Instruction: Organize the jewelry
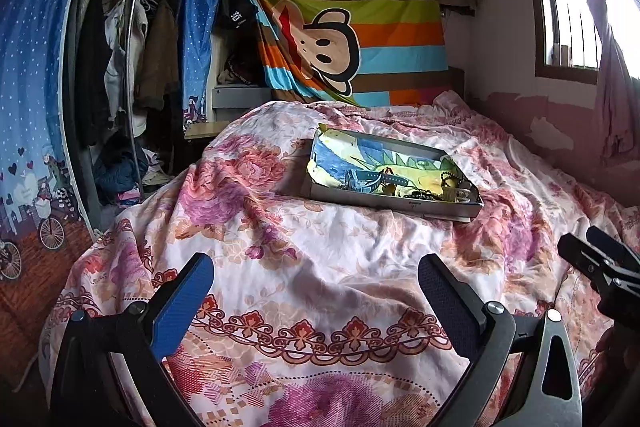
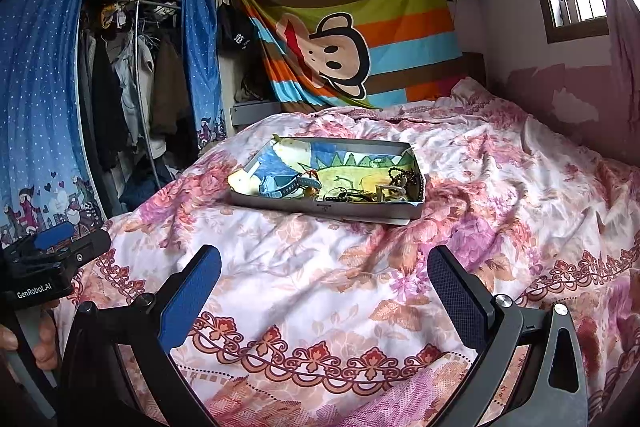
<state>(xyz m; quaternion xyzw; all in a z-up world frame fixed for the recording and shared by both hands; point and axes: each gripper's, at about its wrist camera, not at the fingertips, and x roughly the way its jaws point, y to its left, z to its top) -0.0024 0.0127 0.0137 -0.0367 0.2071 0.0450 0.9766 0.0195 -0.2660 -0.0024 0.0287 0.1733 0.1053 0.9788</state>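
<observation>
A shallow grey metal tray [image 1: 384, 203] [image 2: 320, 207] lined with a child's drawing sits on the floral bedspread. In it lie a blue watch [image 1: 362, 180] [image 2: 280, 185] and a tangle of dark bead strings and small jewelry [image 1: 448, 189] [image 2: 384, 187] at its right end. My left gripper [image 1: 316, 287] is open and empty, held over the bedspread well short of the tray. My right gripper [image 2: 324, 279] is also open and empty, short of the tray. Each gripper shows at the edge of the other's view: the right one [image 1: 600, 263], the left one [image 2: 52, 251].
The bed [image 1: 320, 267] fills the foreground with a rumpled floral cover. An open wardrobe with blue curtains [image 1: 32, 67] and hanging clothes stands left. A striped monkey sheet [image 1: 344, 35] hangs at the back. A window [image 1: 572, 7] is on the right wall.
</observation>
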